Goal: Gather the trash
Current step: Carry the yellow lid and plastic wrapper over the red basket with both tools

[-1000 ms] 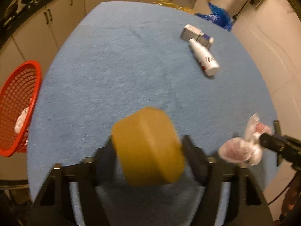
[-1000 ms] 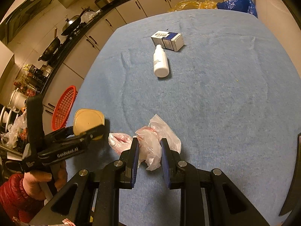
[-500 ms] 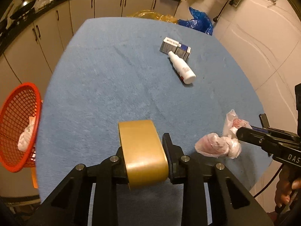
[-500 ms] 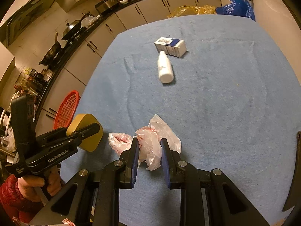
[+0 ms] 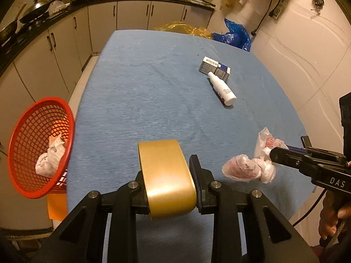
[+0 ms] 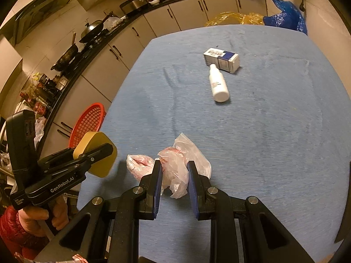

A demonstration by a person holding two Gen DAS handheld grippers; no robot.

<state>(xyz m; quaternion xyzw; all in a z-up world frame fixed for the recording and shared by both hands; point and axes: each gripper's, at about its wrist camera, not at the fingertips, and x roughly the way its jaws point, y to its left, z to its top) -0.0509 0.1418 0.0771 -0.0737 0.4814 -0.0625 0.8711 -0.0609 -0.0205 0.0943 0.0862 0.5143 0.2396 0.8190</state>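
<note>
Off your left, past the bench's left edge, one red basket point(image 5: 41, 146) hangs beside the blue bench point(image 5: 140, 92) with one crumpled white wad point(image 5: 51, 156) lying inside it; the basket sits just clear of that edge, near your left tongs point(image 5: 167, 184). Those left tongs are clamped tight on one roll of brown tape point(image 5: 166, 175), held up over the near left part of the bench, jaws pressed against both flat sides of the roll. Ahead of the roll you have a wide bare stretch of blue cloth running to the far edge, where a yellow bag point(image 5: 184, 28) and a blue bag point(image 5: 234, 36) lie beyond the bench. Right of centre, well apart from both tongs, sit one small box point(image 6: 221, 59) and one white bottle point(image 6: 217, 83) lying on its side, its narrow end touching the box. At the near right, your right tongs point(image 6: 174, 183) are closed partway on one crumpled clear plastic bag point(image 6: 175, 167) with pink print; its loose ends bulge out on both sides of the jaws, and it sits close to the bench's near edge. Whether the bag rests on the cloth or is lifted, you cannot tell. The right edge of the bench borders the tiled floor point(image 5: 307, 76).
</note>
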